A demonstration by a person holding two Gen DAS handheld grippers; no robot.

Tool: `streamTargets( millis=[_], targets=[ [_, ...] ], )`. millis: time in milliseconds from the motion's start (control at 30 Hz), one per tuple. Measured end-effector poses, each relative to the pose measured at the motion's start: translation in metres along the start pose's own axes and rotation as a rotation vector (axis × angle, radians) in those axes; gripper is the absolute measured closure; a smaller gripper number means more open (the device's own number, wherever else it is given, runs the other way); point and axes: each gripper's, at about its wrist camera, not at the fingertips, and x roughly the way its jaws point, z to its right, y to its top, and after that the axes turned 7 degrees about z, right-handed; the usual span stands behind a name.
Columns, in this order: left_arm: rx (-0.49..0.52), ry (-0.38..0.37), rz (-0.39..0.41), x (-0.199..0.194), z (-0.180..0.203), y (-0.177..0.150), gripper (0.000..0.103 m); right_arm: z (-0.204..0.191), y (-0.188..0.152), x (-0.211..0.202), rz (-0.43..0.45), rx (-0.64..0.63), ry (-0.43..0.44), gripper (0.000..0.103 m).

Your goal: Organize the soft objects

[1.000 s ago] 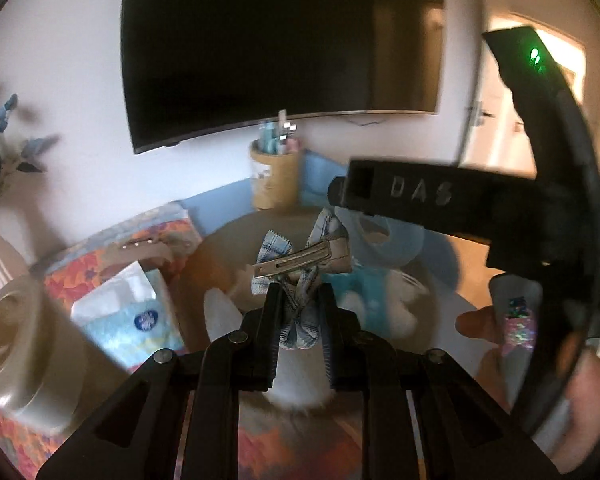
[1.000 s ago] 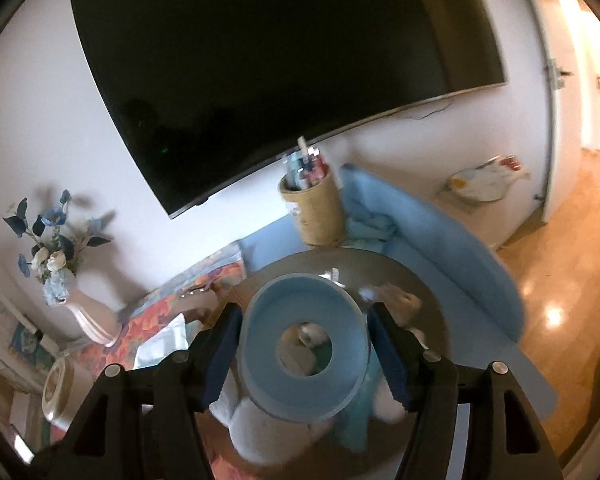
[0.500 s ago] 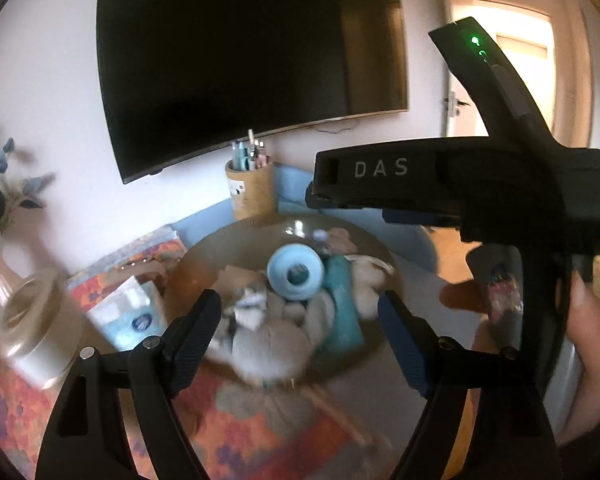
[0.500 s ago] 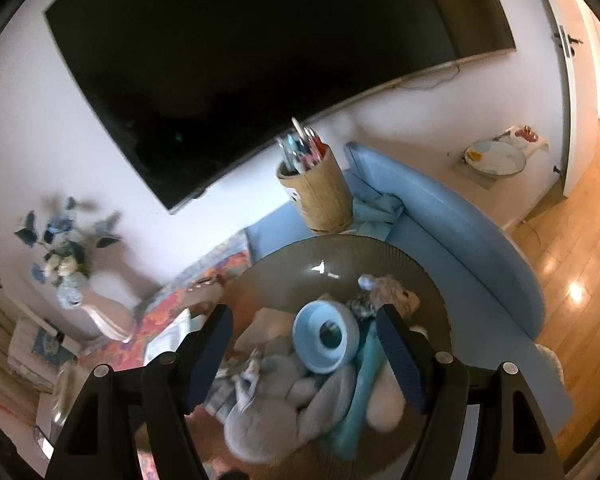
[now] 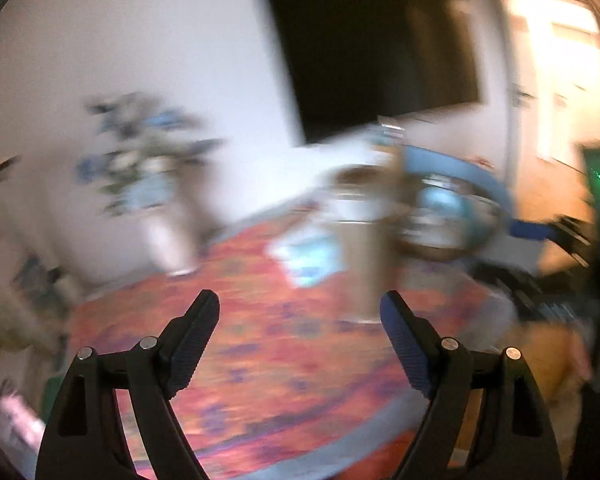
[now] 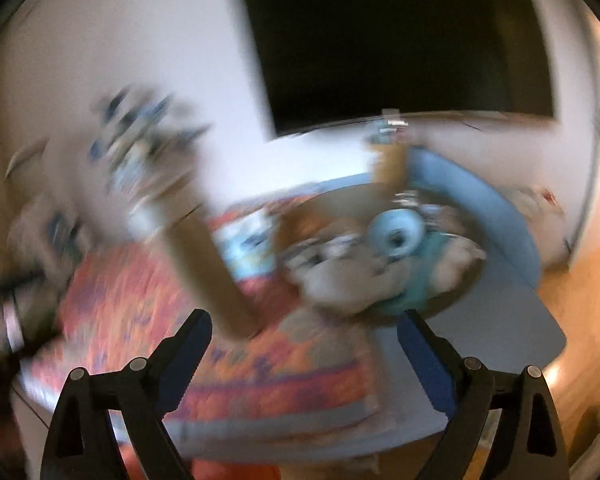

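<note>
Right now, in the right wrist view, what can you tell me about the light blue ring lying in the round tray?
The light blue ring is a thick, doughnut-shaped thing with a dark hole through its middle, and it looks soft and matte. It sits tilted, with the hole facing the camera, on top of the heap of pale plush toys in the round tray, beside something teal. Motion blur hides its surface detail. Neither gripper touches it; the right gripper is well short of it, jaws spread wide.

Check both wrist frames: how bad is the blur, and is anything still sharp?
Left wrist: heavy motion smear over the flower vase, patterned cloth and TV; only the open left gripper is crisp; doorway at right blown out. Right wrist: same smear, the pile in the round tray unreadable; open right gripper sharp.
</note>
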Motion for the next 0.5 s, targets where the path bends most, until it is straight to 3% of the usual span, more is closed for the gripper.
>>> streamTargets(
  millis=[67, 133, 200, 267, 367, 500],
  targets=[
    [-0.072, 0.103, 0.016, 0.001, -0.041, -0.002, 0.011, -0.037, 0.005, 0.003, 0.016, -0.087, 0.042, 0.01],
    [-0.145, 0.177, 0.059, 0.0, -0.075, -0.004, 0.008, -0.081, 0.015, 0.011, 0.035, -0.158, 0.112, 0.01],
    [-0.186, 0.23, 0.109, -0.001, -0.1, -0.006, 0.001, -0.122, 0.024, 0.021, 0.051, -0.214, 0.151, 0.009],
    [-0.205, 0.276, 0.151, 0.004, -0.119, -0.01, 0.0, -0.151, 0.033, 0.03, 0.062, -0.24, 0.164, 0.008],
    [-0.203, 0.28, 0.18, 0.02, -0.144, -0.016, 0.0, -0.186, 0.049, 0.059, 0.073, -0.237, 0.164, 0.003],
    [-0.23, 0.296, 0.128, 0.059, -0.174, -0.03, 0.001, -0.207, 0.071, 0.111, 0.051, -0.119, 0.161, 0.002]
  ],
)
